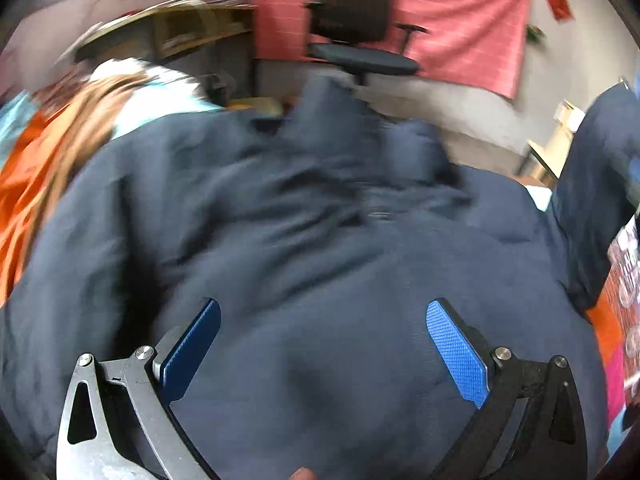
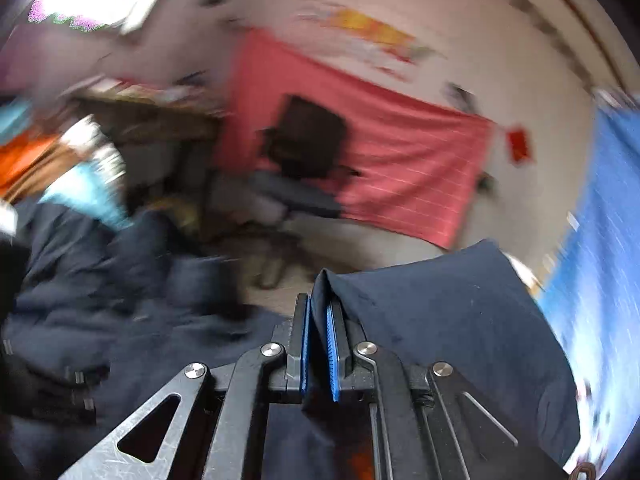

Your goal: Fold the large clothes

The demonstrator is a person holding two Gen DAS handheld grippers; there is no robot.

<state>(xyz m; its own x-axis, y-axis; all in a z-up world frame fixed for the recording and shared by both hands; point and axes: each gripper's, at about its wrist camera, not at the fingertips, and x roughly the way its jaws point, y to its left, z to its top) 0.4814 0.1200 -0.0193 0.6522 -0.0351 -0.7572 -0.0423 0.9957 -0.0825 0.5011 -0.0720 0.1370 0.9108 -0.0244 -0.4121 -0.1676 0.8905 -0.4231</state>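
Note:
A large dark navy padded jacket point(image 1: 312, 240) fills most of the left wrist view, crumpled in a heap. My left gripper point(image 1: 324, 344) is open just above it, with its blue pads point(image 1: 456, 352) wide apart and nothing between them. In the right wrist view my right gripper point(image 2: 319, 344) is shut on a fold of the same navy jacket point(image 2: 448, 320), which drapes over its right side and is held lifted. The rest of the jacket point(image 2: 100, 300) lies blurred at the lower left.
A black office chair point(image 1: 352, 32) stands in front of a red wall hanging point(image 1: 460, 20). A wooden desk point(image 1: 192, 28) is at the back left. Orange and light blue clothes point(image 1: 36, 168) lie to the left. A blue cloth point(image 2: 600, 240) is at the right.

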